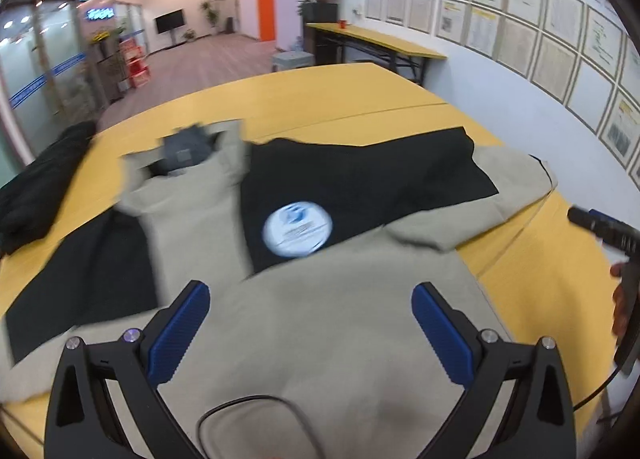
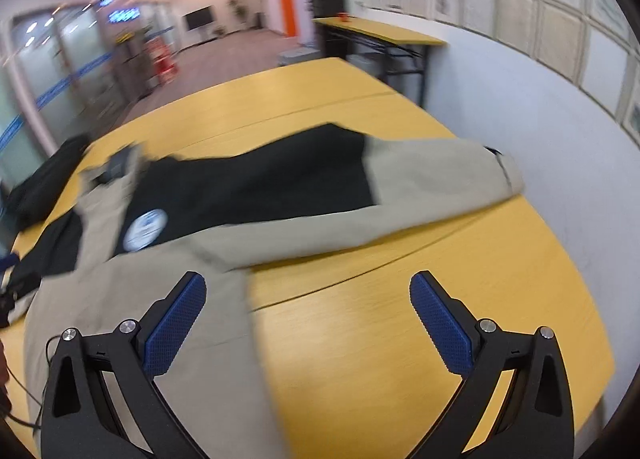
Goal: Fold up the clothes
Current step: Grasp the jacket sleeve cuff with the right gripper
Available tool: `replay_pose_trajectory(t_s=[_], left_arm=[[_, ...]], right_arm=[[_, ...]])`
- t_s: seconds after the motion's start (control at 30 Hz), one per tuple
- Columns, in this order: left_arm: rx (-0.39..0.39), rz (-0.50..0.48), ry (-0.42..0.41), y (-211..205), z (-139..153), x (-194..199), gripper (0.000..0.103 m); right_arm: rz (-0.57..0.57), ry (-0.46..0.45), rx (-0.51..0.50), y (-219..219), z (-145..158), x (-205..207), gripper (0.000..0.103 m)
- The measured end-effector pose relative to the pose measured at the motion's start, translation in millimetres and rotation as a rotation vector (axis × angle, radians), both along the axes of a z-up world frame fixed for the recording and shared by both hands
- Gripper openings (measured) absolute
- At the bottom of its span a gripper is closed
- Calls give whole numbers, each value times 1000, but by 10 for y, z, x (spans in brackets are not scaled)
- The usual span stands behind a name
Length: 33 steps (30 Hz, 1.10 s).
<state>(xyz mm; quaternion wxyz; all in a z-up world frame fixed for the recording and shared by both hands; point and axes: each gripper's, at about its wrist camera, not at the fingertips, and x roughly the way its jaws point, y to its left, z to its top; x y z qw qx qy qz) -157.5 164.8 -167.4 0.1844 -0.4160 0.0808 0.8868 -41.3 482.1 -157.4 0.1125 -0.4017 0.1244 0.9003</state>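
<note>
A tan and black jacket (image 1: 320,331) lies spread flat on the yellow table (image 2: 400,359), with its round white badge (image 1: 297,227) near the middle. It looks soft and floppy, not heavy. Both the left gripper (image 1: 311,333) and the right gripper (image 2: 308,325) are wide apart and hold nothing. The long sleeve (image 2: 432,179), right of the badge, looks like a good edge to pinch.

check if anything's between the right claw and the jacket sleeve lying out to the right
Nothing visible. The right claw is open above bare yellow table, and the beige sleeve lies ahead of it with only tabletop between.
</note>
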Motion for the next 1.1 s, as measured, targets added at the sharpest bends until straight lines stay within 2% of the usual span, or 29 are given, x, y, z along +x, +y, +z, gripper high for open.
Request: replay_pose_trajectory(t_s=[0.1,0.17,0.33,0.43,0.57,0.63,0.7,0.77,0.8,0.87,0.9,0.97,1.1], left_arm=[[-9,-56,29,404,-366,-330,103],[-36,-104,41,688,-580,-567,103],[-29,-210,68,1208,-786,-1015,103],[-50,-281,70,1427,-894,-1113,103],[-86,-373,60,1681,-1054,-1202,103],[-95,-388,40,1741,-1101,-1210,103],[-97,-401,25,1782,-1125,-1200,103],[-90,-401,15,1785,-1144,-1210,103],[-92,-400,6,1800,-1161,-1229,103],[-94,-397,-8,1805,-1183,-1241,103],[-92,-398,-14,1837,-1188,-1256,103],[-84,-399,-23,1848,-1195,-1266,103],[-77,-401,-34,1823,-1198,-1281,103]], right_arm=[[-79,14,-87,698,-292,-264,103],[-109,18,-110,1021,-417,-431,103],[-169,18,-111,1724,-697,-724,103],[-212,-24,-38,2002,-873,-845,103],[-299,-49,-68,2359,-1061,-891,102],[-298,-34,-45,2384,-1056,-903,100],[-278,-25,-35,2393,-1048,-958,89],[-287,-32,-17,2405,-1065,-989,61],[-293,-37,-7,2412,-1075,-1004,55],[-315,-37,2,2453,-1082,-1002,21],[-325,-26,-10,2473,-1082,-981,13],[-340,-1,-48,2504,-1075,-936,4],[-360,94,-148,2512,-934,-763,1]])
